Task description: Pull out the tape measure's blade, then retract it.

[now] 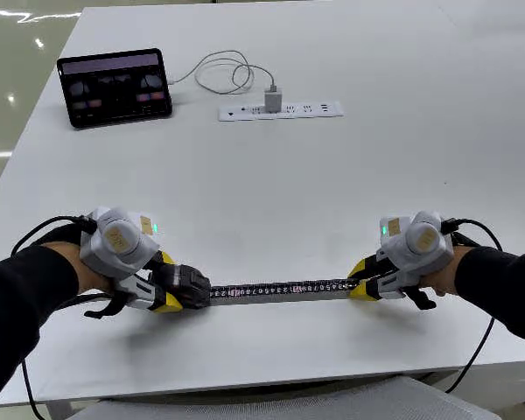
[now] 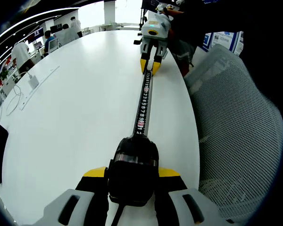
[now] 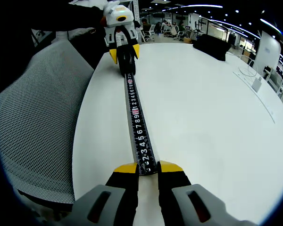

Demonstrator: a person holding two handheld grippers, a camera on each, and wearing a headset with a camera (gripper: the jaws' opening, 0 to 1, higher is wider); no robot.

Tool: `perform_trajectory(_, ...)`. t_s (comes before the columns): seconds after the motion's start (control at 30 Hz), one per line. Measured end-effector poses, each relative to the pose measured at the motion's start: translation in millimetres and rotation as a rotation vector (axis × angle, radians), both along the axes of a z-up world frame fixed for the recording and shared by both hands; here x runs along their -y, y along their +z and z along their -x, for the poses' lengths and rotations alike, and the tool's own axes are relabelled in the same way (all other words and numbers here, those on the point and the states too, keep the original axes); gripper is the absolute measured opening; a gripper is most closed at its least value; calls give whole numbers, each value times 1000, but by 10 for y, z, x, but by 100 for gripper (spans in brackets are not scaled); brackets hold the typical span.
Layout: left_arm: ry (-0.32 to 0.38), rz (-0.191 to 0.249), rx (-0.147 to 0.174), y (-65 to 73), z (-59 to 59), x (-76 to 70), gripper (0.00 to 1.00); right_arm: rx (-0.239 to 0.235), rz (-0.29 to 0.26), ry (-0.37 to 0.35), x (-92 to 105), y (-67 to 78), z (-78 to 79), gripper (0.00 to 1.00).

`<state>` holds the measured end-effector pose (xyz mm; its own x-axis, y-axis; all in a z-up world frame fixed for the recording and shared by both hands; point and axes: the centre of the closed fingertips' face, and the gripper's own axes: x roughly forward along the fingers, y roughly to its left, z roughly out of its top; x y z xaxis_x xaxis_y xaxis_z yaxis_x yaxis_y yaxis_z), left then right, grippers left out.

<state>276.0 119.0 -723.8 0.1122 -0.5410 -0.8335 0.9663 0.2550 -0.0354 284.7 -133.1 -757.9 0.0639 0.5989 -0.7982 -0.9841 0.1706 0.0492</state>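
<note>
Tape measure [image 1: 192, 287] lies on the white counter [image 1: 332, 175] in the head view, its case clamped in the left gripper [image 1: 168, 282], its blade [image 1: 280, 289] stretched flat to the right gripper [image 1: 360, 282]. In the left gripper view, the jaws are closed around the black case. In the right gripper view, the jaws pinch the blade's tip.

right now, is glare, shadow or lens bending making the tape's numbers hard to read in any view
Head view: even light, soft shadows below the left gripper and right gripper, glare streaks on the floor, blade numerals too small to read. Left gripper view: fisheye bows the table edge; numerals crisp near the tape case, shrinking farther off. Right gripper view: numerals sharp near its jaws.
</note>
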Motion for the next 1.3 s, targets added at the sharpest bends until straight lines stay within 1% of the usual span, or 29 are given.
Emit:
perform_trajectory(0.03,-5,14,9,2,4,7,34,3,2,5,-4,1,6,11)
perform_trajectory(0.17,8,43,19,10,-4,12,34,12,14,21,-7,3,11,11)
perform_trajectory(0.27,20,46,25,11,-9,25,34,14,19,19,-13,6,18,12)
perform_trajectory(0.33,27,44,29,12,-14,22,34,2,6,-2,-13,11,17,12)
perform_trajectory(0.47,37,29,37,-6,-24,-14,33,11,6,-2,-13,10,15,12)
perform_trajectory(0.53,44,35,35,-4,-25,-14,33,19,14,4,-15,7,11,12)
perform_trajectory(0.63,45,45,42,5,-26,-16,33,24,18,7,-20,9,17,12)
perform_trajectory(0.77,78,57,20,8,-39,-36,34,40,26,10,-33,16,1,14)
perform_trajectory(0.8,104,62,4,14,-43,-44,35,38,23,5,-46,24,-3,16)
perform_trajectory(0.83,122,69,-11,22,-44,-45,39,35,22,4,-54,27,-6,17)
perform_trajectory(0.87,127,73,-9,38,-70,-55,42,34,18,4,-63,37,-14,18)
perform_trajectory(0.9,134,76,0,50,-89,-61,46,34,18,3,-67,43,-25,18)
perform_trajectory(0.93,148,75,1,58,-106,-72,52,36,23,-2,-66,46,-44,21)
perform_trajectory(0.97,168,75,-24,59,-97,-82,57,36,25,-9,-70,54,-61,24)
perform_trajectory(1.0,174,73,-37,61,-94,-88,61,37,26,-10,-73,59,-65,26)
perform_trajectory(1.1,194,67,-33,61,-125,-118,69,36,51,-2,-52,56,-57,30)
perform_trajectory(1.13,204,68,-34,61,-131,-123,74,35,56,-1,-46,50,-51,32)
perform_trajectory(1.2,231,59,-49,45,-129,-144,80,30,63,3,-40,43,-30,34)
perform_trajectory(1.3,255,62,-54,47,-118,-150,89,28,70,10,-34,34,7,34)
